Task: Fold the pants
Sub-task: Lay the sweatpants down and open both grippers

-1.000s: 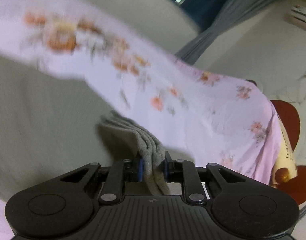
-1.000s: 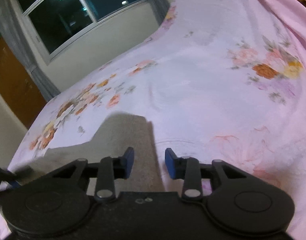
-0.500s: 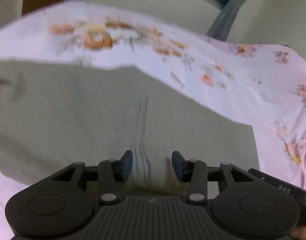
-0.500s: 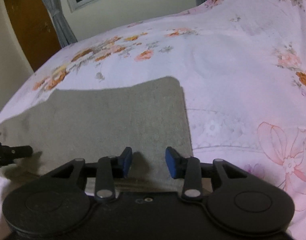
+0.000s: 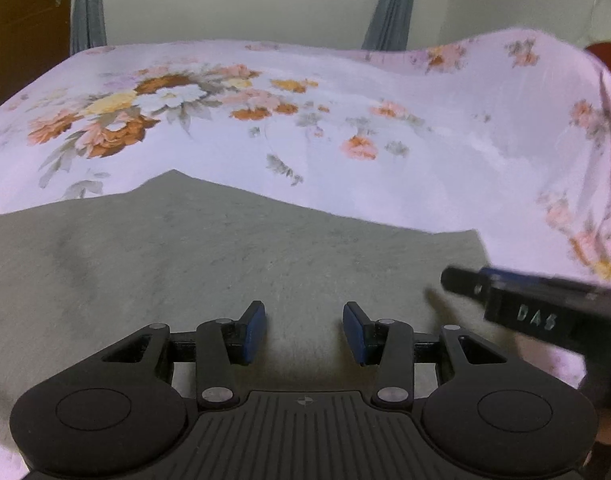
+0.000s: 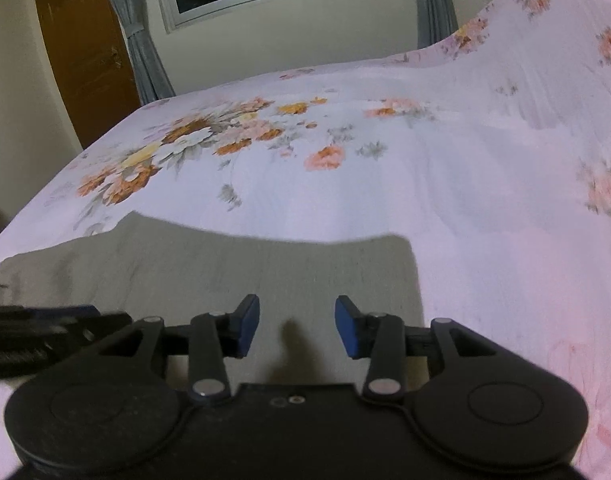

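Both tongs, left [image 5: 304, 330] and right [image 6: 297, 326], gape wide above the grey pants [image 5: 233, 256] on the bed [image 5: 425, 168]; grip the lower-frame edge evenly, fold upward.

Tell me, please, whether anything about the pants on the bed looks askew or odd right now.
The grey pants lie mostly flat on the floral bedsheet, but their far edge peaks unevenly and a shallow crease dents the left part. Both grippers are open above the fabric.

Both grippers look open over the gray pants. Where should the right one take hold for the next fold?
Probably the pants' right-hand end. It lies flat with a straight edge on the bedsheet, so the open right gripper could come in low from that side.
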A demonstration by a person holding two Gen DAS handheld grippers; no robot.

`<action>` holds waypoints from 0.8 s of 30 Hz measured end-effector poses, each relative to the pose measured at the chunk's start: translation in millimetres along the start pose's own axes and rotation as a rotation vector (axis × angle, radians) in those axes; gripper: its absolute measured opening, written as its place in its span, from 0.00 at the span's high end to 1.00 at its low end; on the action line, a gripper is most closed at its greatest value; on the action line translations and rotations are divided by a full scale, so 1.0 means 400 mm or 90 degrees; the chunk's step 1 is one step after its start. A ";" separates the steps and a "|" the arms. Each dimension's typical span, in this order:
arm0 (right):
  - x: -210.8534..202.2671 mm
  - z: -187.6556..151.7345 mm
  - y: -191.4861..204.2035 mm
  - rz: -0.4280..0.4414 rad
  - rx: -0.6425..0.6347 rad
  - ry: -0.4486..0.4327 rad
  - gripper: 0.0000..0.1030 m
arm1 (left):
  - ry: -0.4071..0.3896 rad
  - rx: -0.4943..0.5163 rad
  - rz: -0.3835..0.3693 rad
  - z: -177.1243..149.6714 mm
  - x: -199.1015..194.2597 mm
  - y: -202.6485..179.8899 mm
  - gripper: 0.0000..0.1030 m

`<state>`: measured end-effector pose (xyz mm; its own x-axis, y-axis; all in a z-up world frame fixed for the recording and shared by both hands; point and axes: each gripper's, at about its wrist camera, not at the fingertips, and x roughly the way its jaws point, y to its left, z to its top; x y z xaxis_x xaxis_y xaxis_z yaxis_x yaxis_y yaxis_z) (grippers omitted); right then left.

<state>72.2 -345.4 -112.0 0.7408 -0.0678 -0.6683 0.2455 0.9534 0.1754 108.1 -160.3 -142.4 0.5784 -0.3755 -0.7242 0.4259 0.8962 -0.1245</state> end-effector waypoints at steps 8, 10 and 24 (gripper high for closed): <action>0.117 -0.050 0.018 -0.040 -0.071 0.052 0.53 | 0.033 0.051 0.046 -0.020 0.103 -0.017 0.59; 0.109 -0.050 0.022 -0.045 -0.069 0.053 0.53 | 0.024 0.049 0.042 -0.033 0.091 -0.015 0.59; 0.005 -0.154 0.094 -0.024 -0.103 0.052 0.53 | 0.015 0.068 0.032 -0.144 -0.015 -0.015 0.59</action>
<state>44.5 -291.5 -151.4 0.6783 -0.0862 -0.7297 0.1632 0.9860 0.0353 62.0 -149.8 -176.5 0.5842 -0.3243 -0.7440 0.4696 0.8827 -0.0161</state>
